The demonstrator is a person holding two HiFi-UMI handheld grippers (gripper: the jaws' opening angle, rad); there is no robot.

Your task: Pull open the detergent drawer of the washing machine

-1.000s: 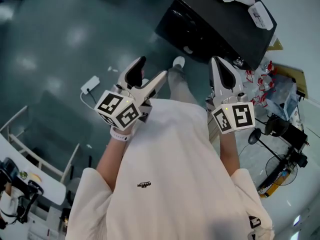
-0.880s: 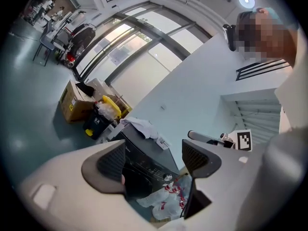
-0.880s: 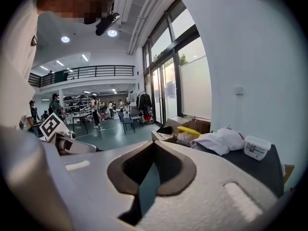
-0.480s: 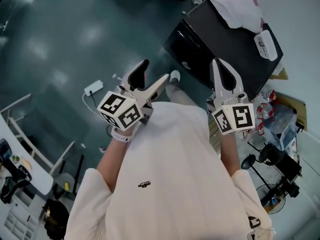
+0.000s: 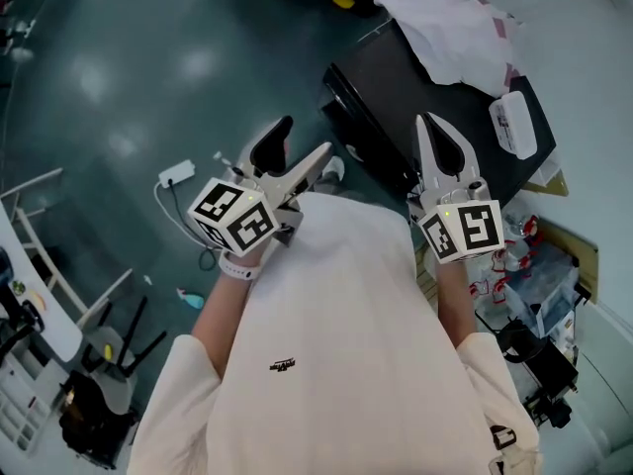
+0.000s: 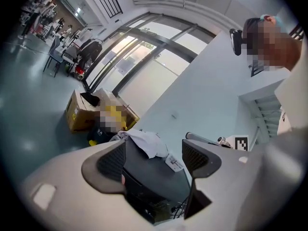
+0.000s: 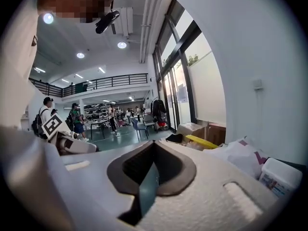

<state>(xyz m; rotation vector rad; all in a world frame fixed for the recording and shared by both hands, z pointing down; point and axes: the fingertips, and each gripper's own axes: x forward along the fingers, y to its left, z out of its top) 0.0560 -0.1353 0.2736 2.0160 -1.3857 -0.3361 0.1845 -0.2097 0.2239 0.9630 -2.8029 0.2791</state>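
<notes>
The black washing machine [image 5: 450, 107] stands on the floor ahead of me and to the right; its dark front [image 5: 364, 137] faces left. I cannot make out the detergent drawer. My left gripper [image 5: 305, 142] is open and empty, held in the air short of the machine's front. In the left gripper view the machine [image 6: 149, 177] shows between the spread jaws of the left gripper [image 6: 156, 154]. My right gripper [image 5: 436, 132] is shut on nothing and hovers over the machine's near edge. In the right gripper view, the right gripper [image 7: 151, 162] has its pads pressed together.
A crumpled white cloth [image 5: 455, 33] and a white packet [image 5: 514, 122] lie on the machine's top. A power strip with its cable [image 5: 176, 174] lies on the floor at left. Bags and black stands [image 5: 524, 265] crowd the right side. A cardboard box [image 6: 77, 112] stands beyond.
The washing machine has come nearer and lower in the head view, with more of the cloth on top showing. Both grippers have travelled toward it. Their jaws have not changed.
</notes>
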